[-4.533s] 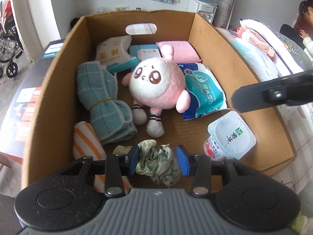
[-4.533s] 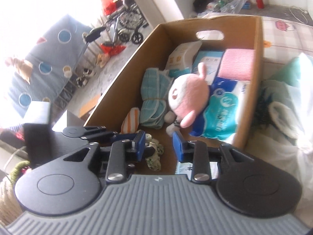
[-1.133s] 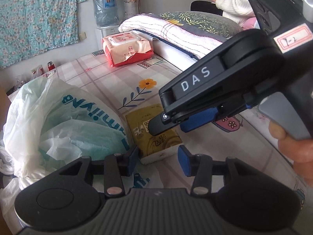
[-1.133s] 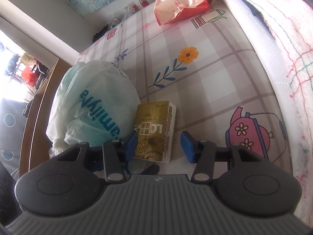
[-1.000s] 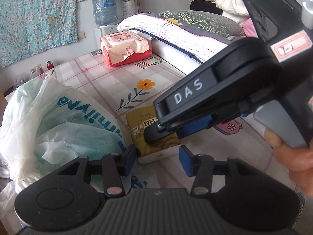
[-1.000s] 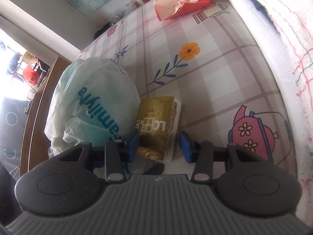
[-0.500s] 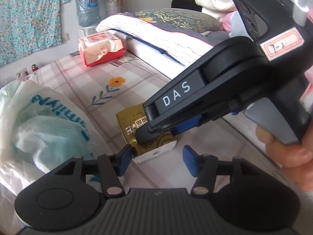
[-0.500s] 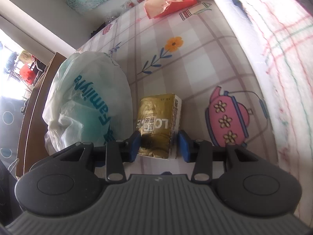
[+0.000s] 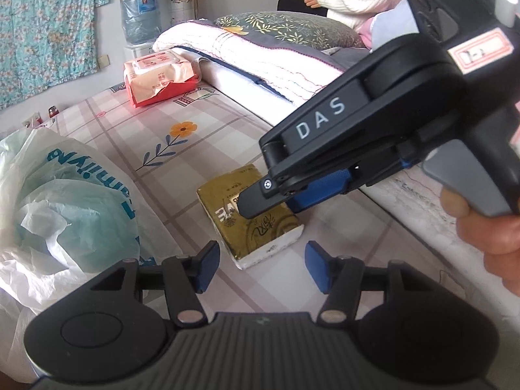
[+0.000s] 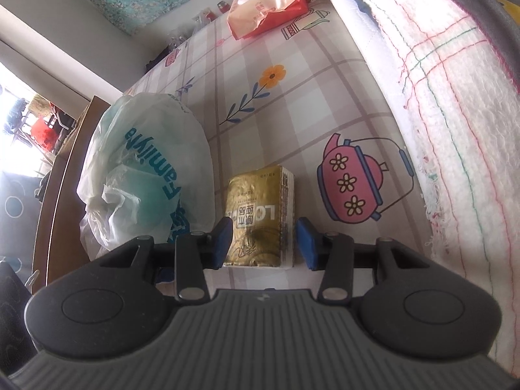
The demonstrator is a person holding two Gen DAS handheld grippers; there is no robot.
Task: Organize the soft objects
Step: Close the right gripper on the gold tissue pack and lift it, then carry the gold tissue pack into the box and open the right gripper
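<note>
While the gold-wrapped rectangular tissue pack (image 10: 256,221) lies on the checked, flower-printed bed sheet (image 10: 308,74) beside a white plastic bag (image 10: 143,169), the right claw (image 10: 264,243) straddles it, pads not pressing; the left claw (image 9: 260,266) is opening, empty.

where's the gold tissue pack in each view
Left wrist: gold tissue pack lies centre frame on the checked sheet, just beyond the left gripper, partly under the right gripper's tip.
Right wrist: it sits low centre, between the right gripper pads.
Shared landmark: white plastic bag beside it.
</note>
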